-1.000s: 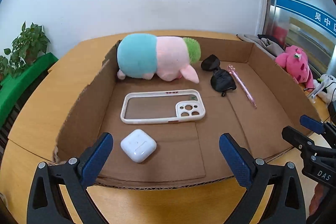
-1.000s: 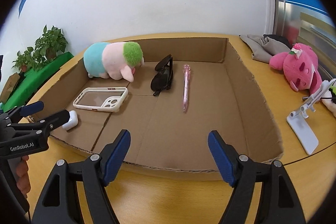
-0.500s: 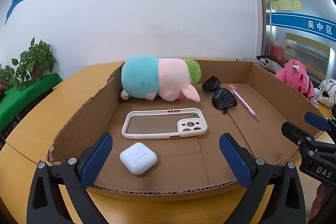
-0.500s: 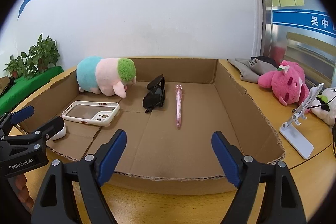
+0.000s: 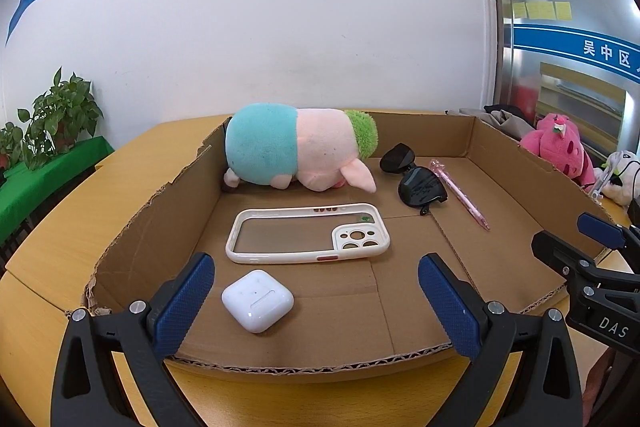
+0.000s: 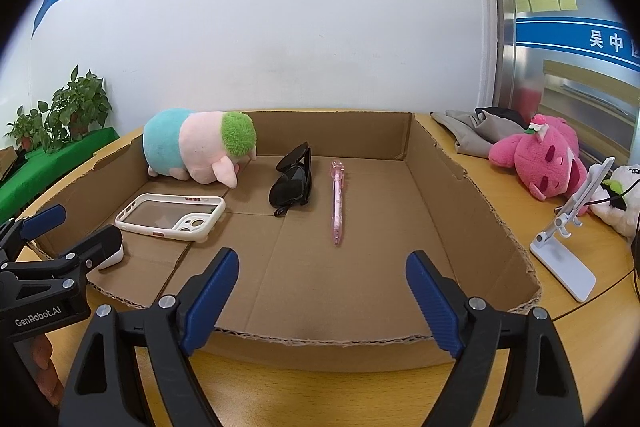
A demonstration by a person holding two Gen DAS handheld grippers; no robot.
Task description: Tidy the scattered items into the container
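Observation:
A shallow cardboard box (image 5: 132, 227) (image 6: 448, 163) lies on the wooden table. Inside it are a teal, pink and green plush (image 5: 296, 147) (image 6: 196, 147), a white phone case (image 5: 308, 233) (image 6: 172, 217), a white earbud case (image 5: 258, 301) (image 6: 110, 259), black sunglasses (image 5: 416, 179) (image 6: 294, 181) and a pink pen (image 5: 460, 193) (image 6: 337, 203). My left gripper (image 5: 316, 303) is open and empty over the box's near edge, by the earbud case. My right gripper (image 6: 322, 301) is open and empty over the near edge, further right.
Outside the box on the right lie a pink plush (image 6: 540, 159) (image 5: 560, 147), a white phone stand (image 6: 568, 243), a white plush (image 6: 616, 199) and grey cloth (image 6: 476, 131). Potted plants (image 5: 52, 119) stand at the far left. A wall is behind the table.
Both grippers have lowered and tilted up, so more wall shows and the box looks flatter. The items in the box have not moved. Both grippers stay open.

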